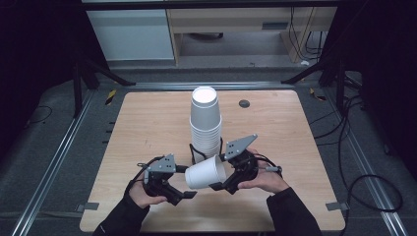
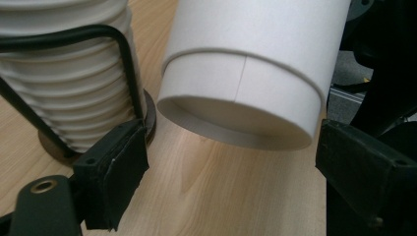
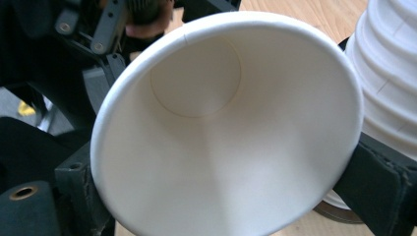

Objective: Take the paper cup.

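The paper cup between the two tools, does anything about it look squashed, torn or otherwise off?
Nothing stands out. The paper cup lies on its side off the table, the right tool clamped across its rim, which still looks round and untorn. The left tool is open around its base. The cup stack stands upright in its holder.

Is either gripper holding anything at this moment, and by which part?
The right gripper holds a single white paper cup on its side, its fingers clamped across the rim end. The left gripper is open and holds nothing.
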Motion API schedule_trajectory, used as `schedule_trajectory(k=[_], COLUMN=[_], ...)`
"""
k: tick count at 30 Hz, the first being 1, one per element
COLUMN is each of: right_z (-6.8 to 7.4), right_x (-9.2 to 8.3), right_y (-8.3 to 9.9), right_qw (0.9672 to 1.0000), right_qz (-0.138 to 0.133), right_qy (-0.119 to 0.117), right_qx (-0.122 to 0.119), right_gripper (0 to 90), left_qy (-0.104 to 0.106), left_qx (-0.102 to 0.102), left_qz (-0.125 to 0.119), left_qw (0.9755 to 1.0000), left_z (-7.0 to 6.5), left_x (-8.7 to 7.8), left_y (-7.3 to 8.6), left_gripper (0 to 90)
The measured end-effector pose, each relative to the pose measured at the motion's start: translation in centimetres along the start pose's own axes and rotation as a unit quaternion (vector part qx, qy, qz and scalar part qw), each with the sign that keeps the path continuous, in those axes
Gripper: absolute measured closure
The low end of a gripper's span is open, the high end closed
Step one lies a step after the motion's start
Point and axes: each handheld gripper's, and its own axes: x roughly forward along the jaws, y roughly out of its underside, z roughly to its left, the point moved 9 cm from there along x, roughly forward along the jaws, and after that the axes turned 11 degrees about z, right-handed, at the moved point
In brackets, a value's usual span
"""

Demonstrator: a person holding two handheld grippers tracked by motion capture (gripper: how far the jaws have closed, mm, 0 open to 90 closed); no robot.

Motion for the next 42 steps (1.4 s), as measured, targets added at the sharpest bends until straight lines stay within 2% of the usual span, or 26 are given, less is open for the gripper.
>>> schedule_trajectory(k=[4, 7, 14, 19, 27, 34, 42], right_z=[-0.2, -0.3, 0.2, 0.4, 0.6, 0.7, 0.6], right_x=[0.7, 1.4, 3.0, 3.5, 3.7, 3.7, 3.6], right_y=[-0.6, -0.9, -1.4, -1.6, -1.7, -1.8, -2.2], right_qw=[0.9994, 0.9984, 0.9944, 0.9940, 0.9935, 0.9940, 0.9957], right_qz=[0.033, 0.054, 0.098, 0.100, 0.104, 0.097, 0.079], right_qy=[0.003, 0.003, -0.002, -0.014, -0.017, -0.019, -0.008], right_qx=[-0.012, -0.019, -0.039, -0.042, -0.043, -0.046, -0.049], right_gripper=[8.2, 8.2, 8.1, 8.1, 8.1, 7.3, 4.8], left_qy=[-0.007, -0.013, -0.019, -0.020, -0.017, -0.014, -0.013], left_qx=[0.000, 0.003, 0.009, 0.014, 0.022, 0.022, 0.018], left_qz=[0.001, 0.011, 0.025, 0.033, 0.043, 0.039, 0.030], left_qw=[1.0000, 0.9998, 0.9995, 0.9992, 0.9987, 0.9989, 0.9993], left_z=[0.2, 0.2, 0.3, 0.2, 0.0, 0.0, 0.1], left_x=[-0.1, 0.1, 0.6, 0.7, 0.9, 0.8, 0.6], left_y=[0.0, 0.2, 0.4, 0.5, 0.7, 0.7, 0.6], left_gripper=[11.2, 11.1, 11.3, 12.9, 20.2, 21.6, 21.8])
